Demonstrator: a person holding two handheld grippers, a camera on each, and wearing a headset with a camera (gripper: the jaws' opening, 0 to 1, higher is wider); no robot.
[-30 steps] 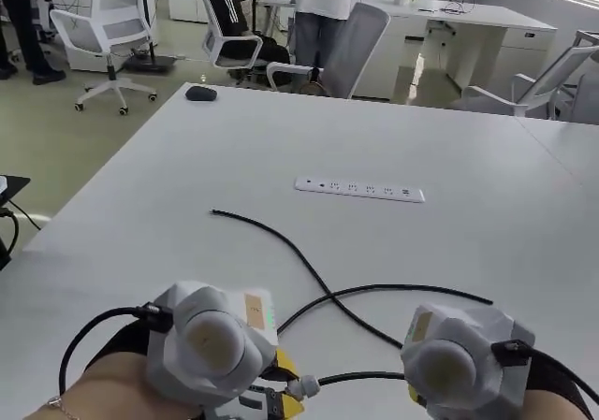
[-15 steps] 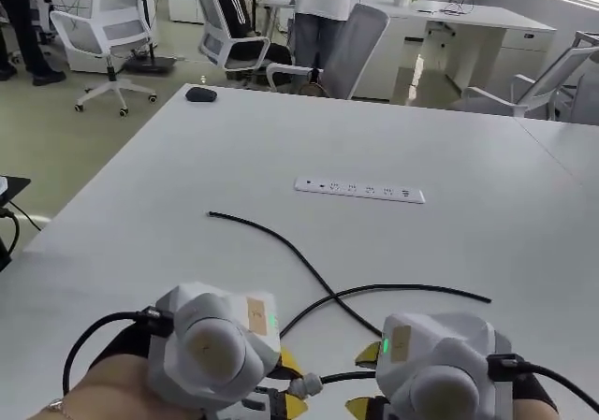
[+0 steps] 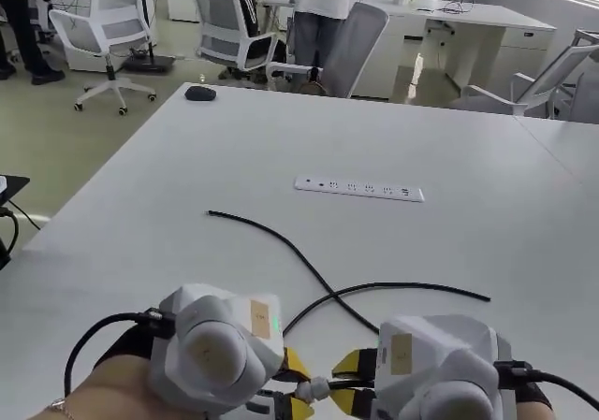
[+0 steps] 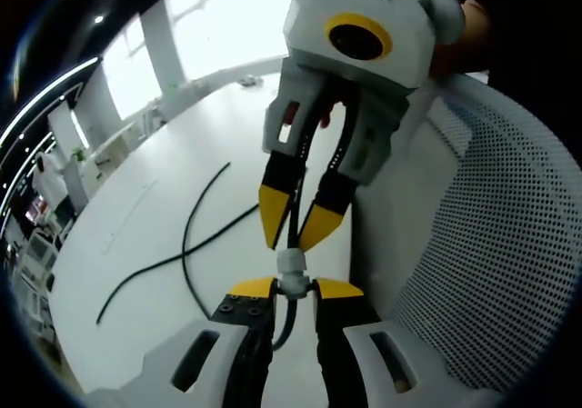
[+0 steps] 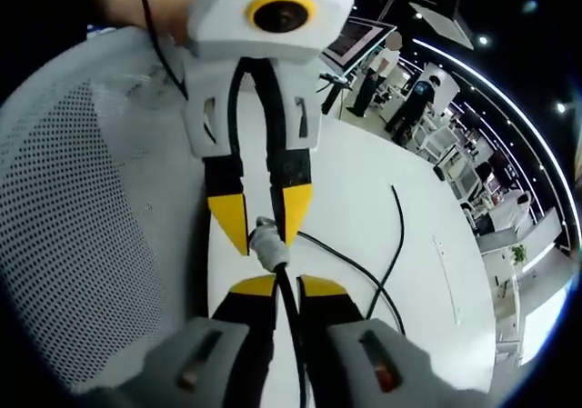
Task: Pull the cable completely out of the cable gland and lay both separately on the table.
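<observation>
Right now the cable gland [image 4: 293,272], a small pale grey fitting, sits pinched between the two yellow tips of my left gripper [image 4: 296,288], low at the near edge of the white table [image 3: 449,149]. The black cable [image 3: 281,242] is threaded through the gland. It leaves the gland on the side toward my right gripper [image 5: 286,286], whose tips nearly meet those of my left. My right jaws stand a little apart, one on each side of the cable just past the gland. The cable runs between their yellow tips with a narrow gap showing, so they bracket it rather than clamp it.

Farther out on the table, the cable lies in two long runs that cross each other. One thin end reaches toward the left, the other curves off to the right. Beyond the crossing, a white power strip [image 3: 359,190] lies flat, well apart from the cable. A dark mouse [image 3: 200,94] rests near the far left corner. Past the table are grey office chairs [image 3: 103,27] and a person [image 3: 323,8] standing by another desk.
</observation>
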